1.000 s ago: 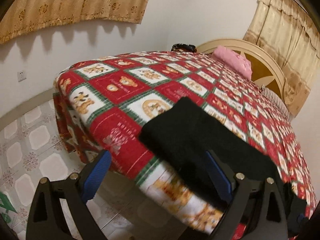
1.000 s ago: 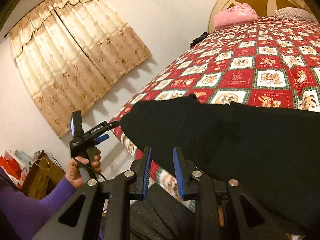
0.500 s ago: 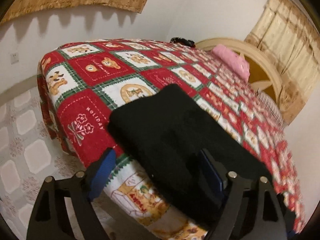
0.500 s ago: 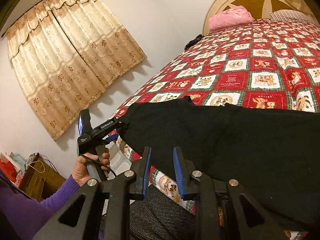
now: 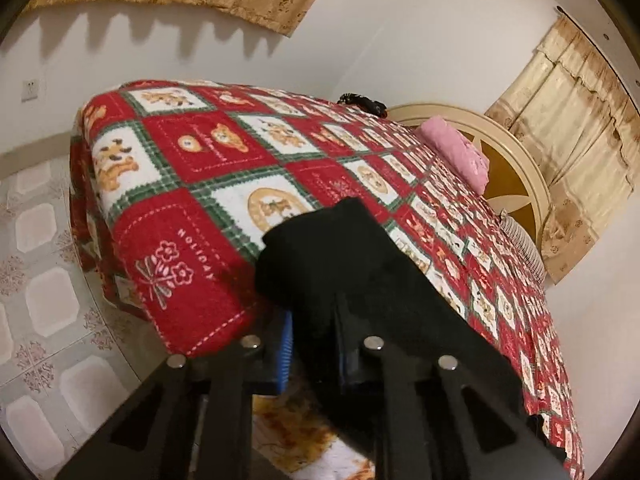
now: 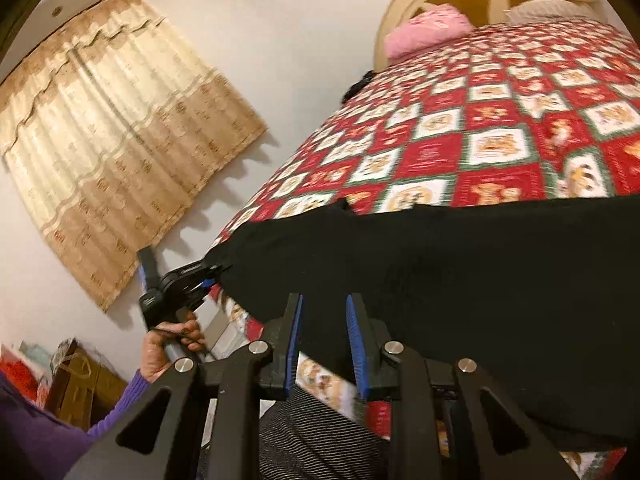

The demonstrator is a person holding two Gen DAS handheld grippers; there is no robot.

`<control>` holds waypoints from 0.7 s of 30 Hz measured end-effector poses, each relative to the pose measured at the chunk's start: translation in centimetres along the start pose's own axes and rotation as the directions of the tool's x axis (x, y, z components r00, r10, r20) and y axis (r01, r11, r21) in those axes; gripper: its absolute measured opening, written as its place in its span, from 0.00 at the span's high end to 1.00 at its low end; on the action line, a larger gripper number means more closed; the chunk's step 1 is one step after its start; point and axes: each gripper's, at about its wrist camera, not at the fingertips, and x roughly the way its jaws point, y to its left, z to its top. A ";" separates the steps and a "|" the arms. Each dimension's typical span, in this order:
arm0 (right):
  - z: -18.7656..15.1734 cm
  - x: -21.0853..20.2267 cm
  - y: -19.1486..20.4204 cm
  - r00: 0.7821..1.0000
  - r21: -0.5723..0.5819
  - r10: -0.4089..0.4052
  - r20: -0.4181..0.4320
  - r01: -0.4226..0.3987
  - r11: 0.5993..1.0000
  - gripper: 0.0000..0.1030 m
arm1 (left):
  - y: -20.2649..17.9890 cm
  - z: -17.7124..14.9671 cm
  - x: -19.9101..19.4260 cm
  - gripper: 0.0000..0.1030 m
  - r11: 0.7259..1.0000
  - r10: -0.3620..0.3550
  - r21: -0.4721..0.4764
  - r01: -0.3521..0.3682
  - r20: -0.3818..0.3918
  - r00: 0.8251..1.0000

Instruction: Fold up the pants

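The black pants [image 5: 360, 280] lie along the near edge of the bed, on a red, white and green patchwork blanket [image 5: 192, 184]. My left gripper [image 5: 312, 344] is shut on the left end of the pants, the cloth pinched between its blue pads. In the right wrist view the pants [image 6: 460, 264] spread wide across the bed edge, and the left gripper [image 6: 208, 274] holds their far left corner. My right gripper [image 6: 322, 320] has a narrow gap between its blue pads, right at the pants' near edge, gripping nothing that I can see.
A pink pillow [image 5: 460, 152] and a round cream headboard [image 5: 516, 176] are at the far end of the bed. Beige curtains [image 6: 104, 136] hang on the white wall. Tiled floor [image 5: 36, 300] lies left of the bed. My striped lap [image 6: 316, 440] is below the right gripper.
My left gripper has moved in onto the end of the pants and closed from wide open onto the cloth. The right gripper has shifted slightly closer to the pants' edge, its gap unchanged.
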 end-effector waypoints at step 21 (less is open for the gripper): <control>0.0 -6.9 -9.3 0.963 0.271 -0.211 0.167 0.161 0.949 0.77 | -26.0 -19.5 -6.9 0.84 0.365 -0.404 0.769 0.525 -0.377 0.834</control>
